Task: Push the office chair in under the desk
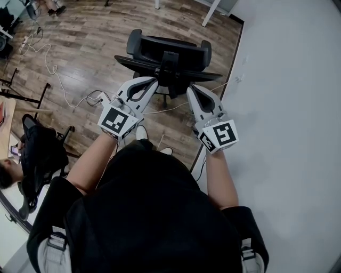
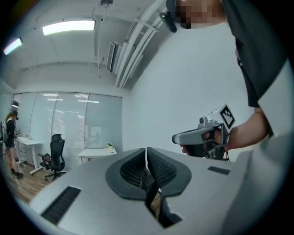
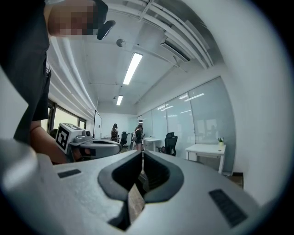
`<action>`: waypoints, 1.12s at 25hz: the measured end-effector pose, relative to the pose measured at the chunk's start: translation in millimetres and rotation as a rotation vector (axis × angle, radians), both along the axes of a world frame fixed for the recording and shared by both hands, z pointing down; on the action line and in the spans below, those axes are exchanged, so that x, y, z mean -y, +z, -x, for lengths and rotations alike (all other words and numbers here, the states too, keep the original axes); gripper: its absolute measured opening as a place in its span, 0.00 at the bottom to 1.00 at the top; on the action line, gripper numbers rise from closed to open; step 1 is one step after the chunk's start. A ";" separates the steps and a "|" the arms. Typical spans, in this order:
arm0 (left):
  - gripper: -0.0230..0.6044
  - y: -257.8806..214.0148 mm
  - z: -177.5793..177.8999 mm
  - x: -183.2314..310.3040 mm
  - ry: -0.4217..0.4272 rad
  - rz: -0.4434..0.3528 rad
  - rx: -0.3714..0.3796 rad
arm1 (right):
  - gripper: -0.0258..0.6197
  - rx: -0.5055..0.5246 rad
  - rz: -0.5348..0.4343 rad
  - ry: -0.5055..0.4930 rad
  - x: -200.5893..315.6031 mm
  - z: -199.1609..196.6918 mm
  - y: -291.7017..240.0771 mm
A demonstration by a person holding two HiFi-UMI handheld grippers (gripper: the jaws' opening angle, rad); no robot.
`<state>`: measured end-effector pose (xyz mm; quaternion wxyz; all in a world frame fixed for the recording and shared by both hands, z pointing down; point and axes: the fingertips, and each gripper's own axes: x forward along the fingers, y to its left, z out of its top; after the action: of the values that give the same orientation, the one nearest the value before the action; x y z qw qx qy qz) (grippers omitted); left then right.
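The black office chair [image 1: 165, 56] stands on the wood floor ahead of me, close to the white wall [image 1: 287, 106], seen from above in the head view. My left gripper [image 1: 153, 80] and right gripper [image 1: 190, 87] are held side by side, tips over the chair's near edge; whether they touch it I cannot tell. Both are shut with nothing between the jaws. In the left gripper view the left gripper [image 2: 146, 149] points level at the wall, with the right gripper [image 2: 202, 137] beside it. The right gripper [image 3: 141, 151] looks down the room past the left gripper [image 3: 87, 147].
Cables and a power strip [image 1: 98, 98] lie on the floor to the left. Another black chair [image 1: 40, 154] and a seated person are at the lower left. A white table leg [image 1: 210, 13] stands beyond the chair. White desks [image 3: 206, 151], chairs [image 2: 55, 156] and people [image 3: 115, 133] are farther off.
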<state>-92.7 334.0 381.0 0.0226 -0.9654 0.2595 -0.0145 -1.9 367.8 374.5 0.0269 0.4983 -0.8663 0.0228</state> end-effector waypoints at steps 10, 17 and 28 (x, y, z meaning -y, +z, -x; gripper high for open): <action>0.12 28.5 8.0 29.2 0.005 0.026 0.077 | 0.09 -0.077 0.129 -0.022 28.2 0.7 37.8; 0.22 56.5 19.0 63.4 0.026 0.033 0.202 | 0.15 -0.160 0.220 -0.026 54.4 -10.7 69.8; 0.31 107.5 25.9 114.2 0.106 -0.002 0.472 | 0.27 -0.373 0.357 -0.068 92.6 -39.0 122.5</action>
<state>-118.6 219.8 488.5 0.0844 -0.9475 0.1958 -0.2384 37.0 275.2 497.0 0.2747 0.4517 -0.8449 0.0821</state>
